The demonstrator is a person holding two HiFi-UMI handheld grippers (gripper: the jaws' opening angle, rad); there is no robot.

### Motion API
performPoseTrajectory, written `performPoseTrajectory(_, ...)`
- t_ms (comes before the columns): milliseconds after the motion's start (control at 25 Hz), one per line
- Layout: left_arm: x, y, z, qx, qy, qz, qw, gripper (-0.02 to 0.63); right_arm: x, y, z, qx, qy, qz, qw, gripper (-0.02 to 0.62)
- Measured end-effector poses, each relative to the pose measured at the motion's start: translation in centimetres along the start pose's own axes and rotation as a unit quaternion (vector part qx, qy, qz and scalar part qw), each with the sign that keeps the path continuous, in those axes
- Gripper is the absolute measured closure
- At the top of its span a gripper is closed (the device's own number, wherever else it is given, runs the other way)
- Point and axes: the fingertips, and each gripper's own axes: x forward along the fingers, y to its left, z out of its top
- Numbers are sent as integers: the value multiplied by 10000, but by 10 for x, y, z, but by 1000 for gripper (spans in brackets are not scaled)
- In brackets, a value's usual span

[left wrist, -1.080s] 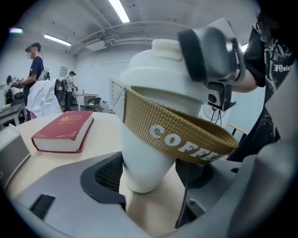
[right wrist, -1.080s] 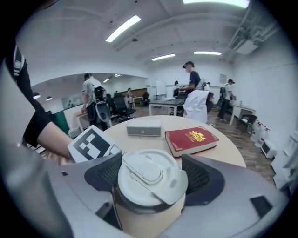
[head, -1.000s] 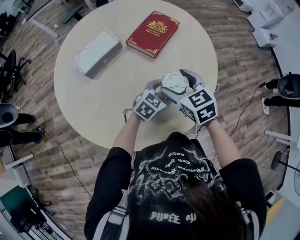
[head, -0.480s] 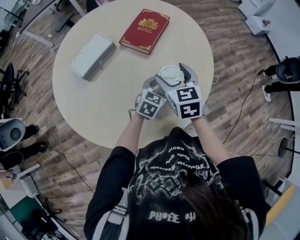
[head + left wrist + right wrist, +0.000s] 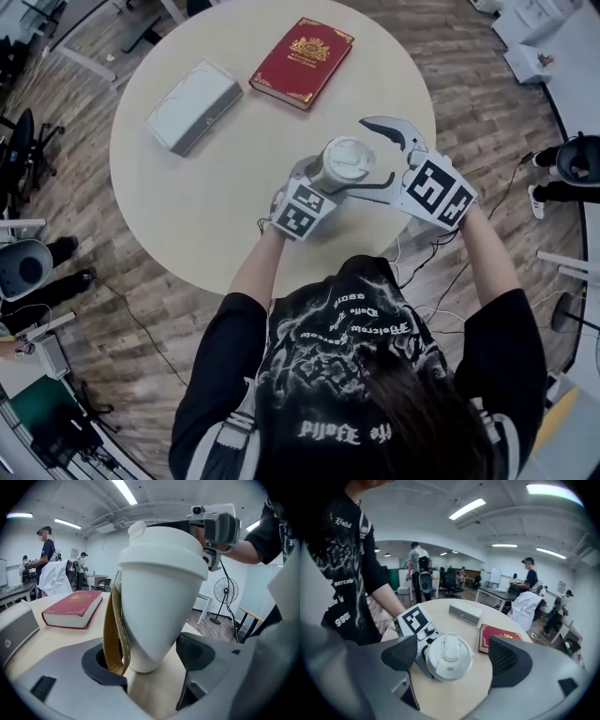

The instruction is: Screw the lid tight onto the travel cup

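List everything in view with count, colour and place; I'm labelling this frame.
table: 1, beige, round, centre
book: 1, red, table's far side
box: 1, white-grey, left of book
travel cup: 1, white, gripped over table's near-right part
lid: 1, white, on cup
strap: 1, tan, hanging beside cup
fan: 1, dark, background floor
person's T-shirt: 1, black, bottom of head view
left gripper: 1, grey, shut on cup's base
right gripper: 1, grey, jaws just opened wider, lid between them untouched

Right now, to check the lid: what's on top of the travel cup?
A white lid sits on the travel cup. The threads and the cup's inside are covered, so tightness is unseen.
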Motion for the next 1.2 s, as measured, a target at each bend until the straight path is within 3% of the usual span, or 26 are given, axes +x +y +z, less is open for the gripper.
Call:
performPoseTrajectory(120, 0, 0, -1, 118, 46, -182, 9998, 241, 2, 2, -9, -960, 620, 716, 9909, 114)
performPoseTrajectory(240, -1, 1, -1, 254, 111, -400, 9988, 241, 8, 9, -18, -2039, 1284, 1464, 9594, 114)
performPoseTrajectory(360, -2, 2, -1, 418, 209, -676, 9966, 241, 14, 11, -37, -3470, 1929, 1939, 8971, 114)
performPoseTrajectory(480, -2, 2, -1, 545, 286, -882, 9942, 241, 23, 9, -42, -4674, 2073, 2251, 8294, 114)
performPoseTrajectory(680, -2, 3, 1, 700, 369, -1122, 9905, 242, 32, 15, -45, -5981, 2026, 2868, 7204, 122)
performPoseTrajectory(760, -2, 4, 1, 711, 354, -1171, 9899, 242, 34, 20, -49, -6170, 1992, 3136, 6937, 140)
performPoseTrajectory(840, -2, 6, 1, 700, 312, -1179, 9901, 241, 35, 22, -49, -6103, 1929, 3291, 6942, 141)
performPoseTrajectory(1000, -1, 7, 2, 568, 230, -1080, 9923, 241, 36, 22, -48, -5892, 1943, 3266, 7130, 141)
performPoseTrajectory(1080, 0, 6, 1, 436, 164, -946, 9944, 241, 37, 23, -48, -5673, 1965, 3268, 7299, 140)
performPoseTrajectory(1200, 0, 6, -2, 306, 124, -851, 9958, 241, 40, 26, -44, -5129, 1961, 3237, 7705, 140)
